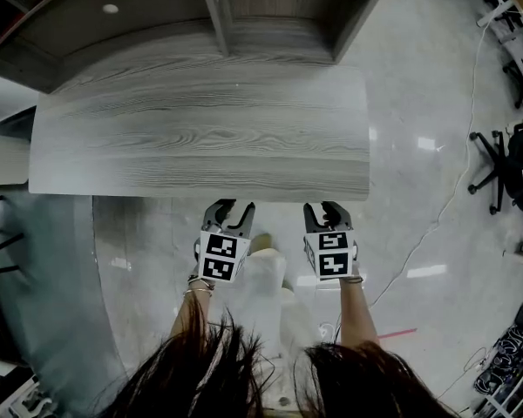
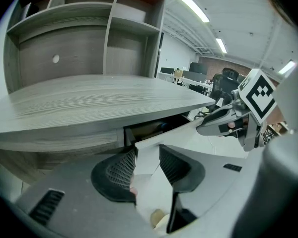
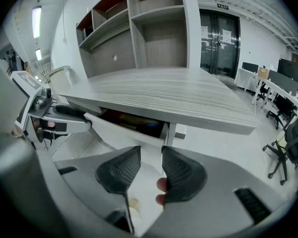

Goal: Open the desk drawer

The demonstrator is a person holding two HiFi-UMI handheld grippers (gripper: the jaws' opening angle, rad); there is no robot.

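The grey wood desk top (image 1: 200,138) hides the drawer in the head view. Both grippers sit just under its front edge, the left gripper (image 1: 230,209) beside the right gripper (image 1: 324,209). In the gripper views the white drawer front (image 2: 165,139) (image 3: 116,128) stands a little way out, with a dark gap and some contents behind it. The left gripper (image 2: 146,163) is at the drawer's left end and the right gripper (image 3: 151,165) at its right end. On each, the jaws stand narrowly apart and the white panel fills the gap.
A shelf unit (image 1: 227,24) rises at the back of the desk. Office chairs (image 1: 506,164) and a floor cable (image 1: 449,203) lie to the right. The person's white trousers (image 1: 261,290) are between the arms. More desks and chairs (image 3: 283,108) stand further off.
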